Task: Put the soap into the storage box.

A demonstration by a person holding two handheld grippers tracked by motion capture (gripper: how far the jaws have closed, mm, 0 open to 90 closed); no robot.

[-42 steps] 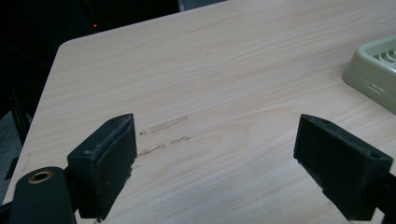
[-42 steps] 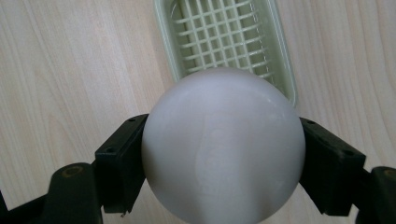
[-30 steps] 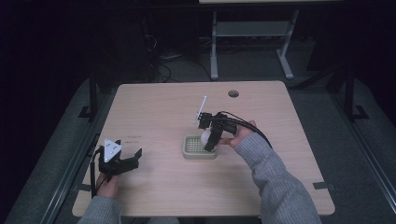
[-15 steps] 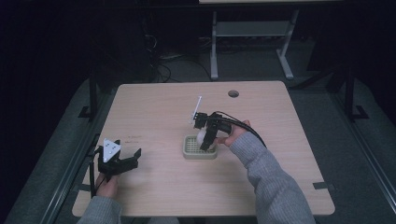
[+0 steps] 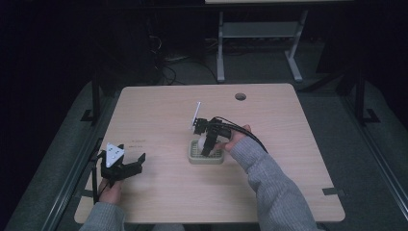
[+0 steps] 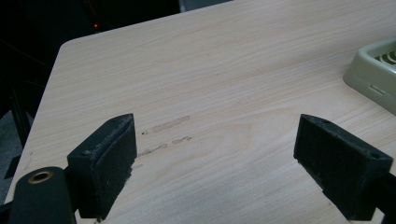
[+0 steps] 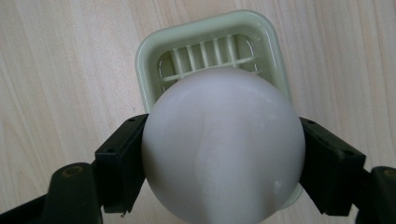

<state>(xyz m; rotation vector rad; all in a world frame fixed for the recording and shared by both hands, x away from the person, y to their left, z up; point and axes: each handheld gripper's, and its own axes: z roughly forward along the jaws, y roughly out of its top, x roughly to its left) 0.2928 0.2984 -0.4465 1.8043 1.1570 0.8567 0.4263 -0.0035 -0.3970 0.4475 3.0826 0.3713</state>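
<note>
Two grippers were at work over a pale wooden table (image 5: 298, 144). In the high view, the right gripper (image 5: 208, 144) sat near the middle of the frame, pointing down over a small pale green tray (image 5: 195, 158), with the person's grey sleeve (image 5: 269, 187) running off toward the lower right. In the right gripper view, its two black jaws were clamped on either side of a white ball (image 7: 223, 144), one jaw pressed to the ball's left flank and the other to its right, so the ball sat at the centre of that frame. Behind the ball, at the upper centre, lay the same green tray (image 7: 149, 51), its slatted bottom showing above the ball's top edge. Whether the ball touched the tray could not be told.

The left gripper (image 5: 126, 166) rested at the lower left of the high view, well apart from the tray, with a grey three-cornered plate on top. In the left gripper view, its jaws stood wide apart with nothing between them but bare tabletop (image 6: 224, 93), and a corner of the tray (image 6: 373, 74) showed at the right edge.
</note>
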